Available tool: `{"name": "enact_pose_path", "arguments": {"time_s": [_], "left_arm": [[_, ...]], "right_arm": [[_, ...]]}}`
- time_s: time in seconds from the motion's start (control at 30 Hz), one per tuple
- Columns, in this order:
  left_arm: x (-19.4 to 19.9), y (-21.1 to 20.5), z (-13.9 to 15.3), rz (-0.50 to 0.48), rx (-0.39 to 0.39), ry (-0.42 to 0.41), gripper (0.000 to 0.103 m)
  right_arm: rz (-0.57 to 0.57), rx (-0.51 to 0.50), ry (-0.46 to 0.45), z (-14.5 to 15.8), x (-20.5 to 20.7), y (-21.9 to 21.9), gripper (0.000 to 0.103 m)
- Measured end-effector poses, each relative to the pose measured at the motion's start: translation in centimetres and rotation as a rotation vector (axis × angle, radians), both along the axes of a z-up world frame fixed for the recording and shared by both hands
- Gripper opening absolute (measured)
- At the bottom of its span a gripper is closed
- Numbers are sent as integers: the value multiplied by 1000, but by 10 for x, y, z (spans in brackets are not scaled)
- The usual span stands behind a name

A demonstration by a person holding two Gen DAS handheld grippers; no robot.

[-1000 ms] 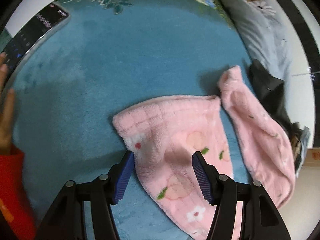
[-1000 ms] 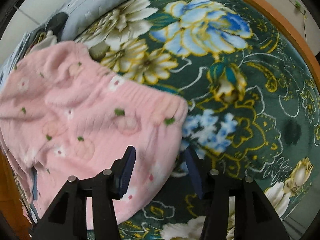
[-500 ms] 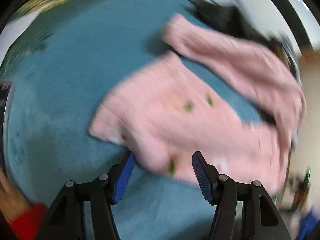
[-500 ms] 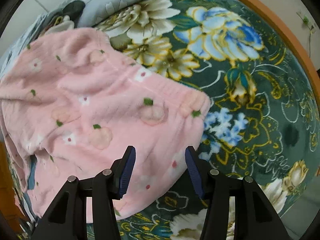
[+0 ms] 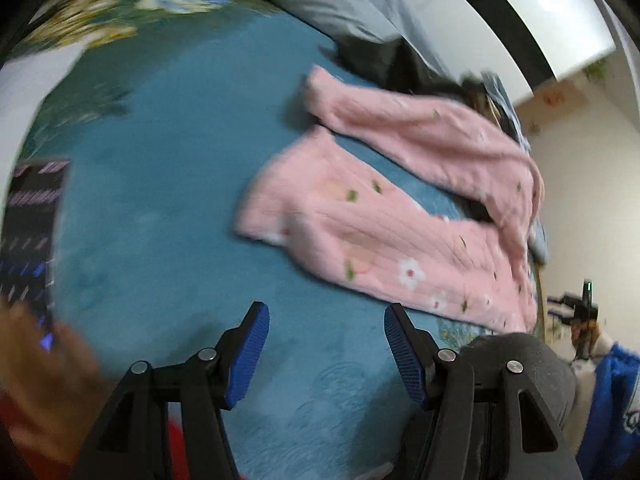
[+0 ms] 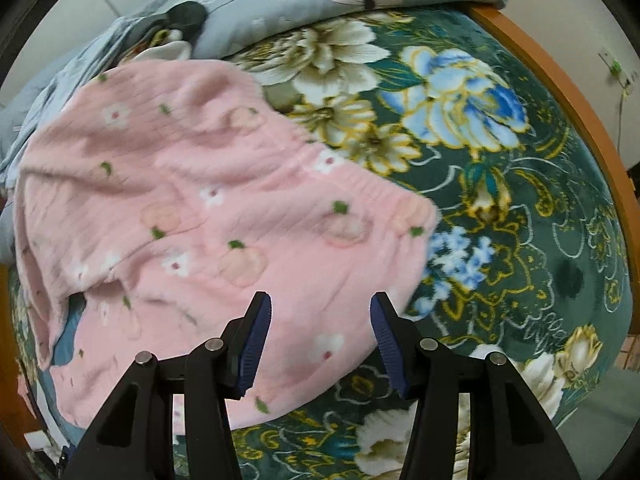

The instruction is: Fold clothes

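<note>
**Pink fleece trousers spread on the bed, both tongs empty**

The bed takes up most of both views: a plain teal blanket (image 5: 168, 200) in the left wrist view and a dark green flowered blanket (image 6: 500, 200) in the right wrist view, with a grey flowered quilt (image 6: 320, 4) bunched at the far end and an orange wooden bed frame (image 6: 568, 120) along the right edge.

The pink fleece trousers (image 6: 208, 216), printed with peaches and small white flowers, lie flat across the blankets. In the left wrist view their two legs (image 5: 360, 216) spread apart, one cuff near the middle of the teal area, the other farther off beside a dark garment (image 5: 384, 64).

The left gripper (image 5: 324, 352) hovers above bare teal blanket, well short of the nearer cuff, its blue-padded jaws wide apart and holding nothing. The right gripper (image 6: 320, 340) points over the waistband end of the trousers, jaws equally wide, with pink cloth showing between them; whether the pads touch the fabric cannot be told.

A phone (image 5: 32, 232) with a lit screen lies at the left edge, a blurred hand (image 5: 44, 376) beside it.
</note>
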State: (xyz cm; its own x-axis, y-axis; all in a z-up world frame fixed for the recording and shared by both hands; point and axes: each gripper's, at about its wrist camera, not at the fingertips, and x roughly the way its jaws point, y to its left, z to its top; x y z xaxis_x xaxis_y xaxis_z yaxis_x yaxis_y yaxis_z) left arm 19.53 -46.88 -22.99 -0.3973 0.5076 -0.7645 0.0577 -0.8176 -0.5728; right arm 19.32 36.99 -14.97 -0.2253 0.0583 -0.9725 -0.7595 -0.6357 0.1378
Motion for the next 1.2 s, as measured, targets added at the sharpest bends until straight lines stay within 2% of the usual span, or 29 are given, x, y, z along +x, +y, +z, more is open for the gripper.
{"name": "enact_pose_path", "arguments": {"time_s": [0.2,0.4,0.53,0.63,0.7,0.77,0.83,1.0,1.07,1.2], "left_arm": [[-18,17,-4,49,14,8,65],[-50,35,-37,147,41,-108,64],[-50,33,-53,243,115,-170,63],[-44,31,-57,306,142,-174,61],[-42,29,-59,344,154,-181,56],[-40,27,-61,382,166,-189,42],[-41,26,-62,407,158,-207,34],[-47,27,-63,444,131,-246,13],[-49,29,-61,453,113,-253,9],[-51,33,-56,467,83,-255,7]], "right_arm": [[13,-36,13,-9,1,-9,53],[-36,-86,42,-16,21,2,53],[-108,-134,67,-25,43,15,53],[-164,-187,79,-39,56,20,53],[-198,-219,85,-47,62,22,53],[-225,-245,114,-50,64,24,54],[-246,-264,162,-50,65,25,69],[-271,-293,218,-52,67,25,70],[-283,-290,216,-56,69,25,70],[-332,-274,197,-67,75,27,70]]}}
